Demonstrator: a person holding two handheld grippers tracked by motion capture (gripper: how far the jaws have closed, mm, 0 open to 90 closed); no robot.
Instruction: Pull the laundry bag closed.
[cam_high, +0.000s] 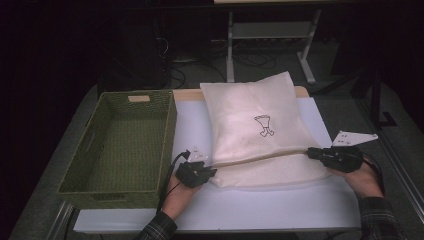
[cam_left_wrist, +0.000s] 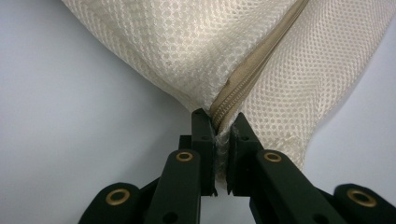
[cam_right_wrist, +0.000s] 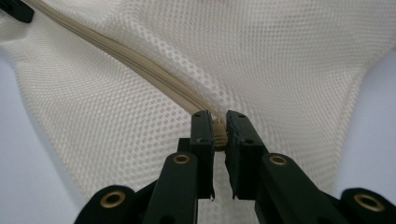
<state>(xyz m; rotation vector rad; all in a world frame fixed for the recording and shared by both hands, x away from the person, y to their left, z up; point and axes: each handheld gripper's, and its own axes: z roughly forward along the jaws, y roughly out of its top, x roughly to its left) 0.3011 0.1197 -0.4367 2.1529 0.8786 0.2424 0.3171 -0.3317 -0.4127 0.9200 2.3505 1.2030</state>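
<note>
At far left I see the basket (cam_high: 117, 145), green and woven, sitting on the bench (cam_high: 250, 205) with its long side just beside the white mat. Next along, my left tongs (cam_high: 209, 170) are clamped on the near left corner of the mesh bag (cam_high: 255, 125); in the left gripper view the tongs (cam_left_wrist: 223, 140) pinch the mesh right at the end of the zipper (cam_left_wrist: 243, 84), with cloth bunched between the pads. The bag lies flat in the middle of the bench, cream coloured, with a small dark drawing on its upper face. Its far end overhangs the wooden edge at the back. The zipper runs across the bag near its front, from one pair of tongs to the other. At the right, my right tongs (cam_high: 312, 151) are closed on the zipper's other end; the right gripper view shows the tongs (cam_right_wrist: 219, 128) gripping a small tan piece on the zipper (cam_right_wrist: 140, 60), most likely the pull.
</note>
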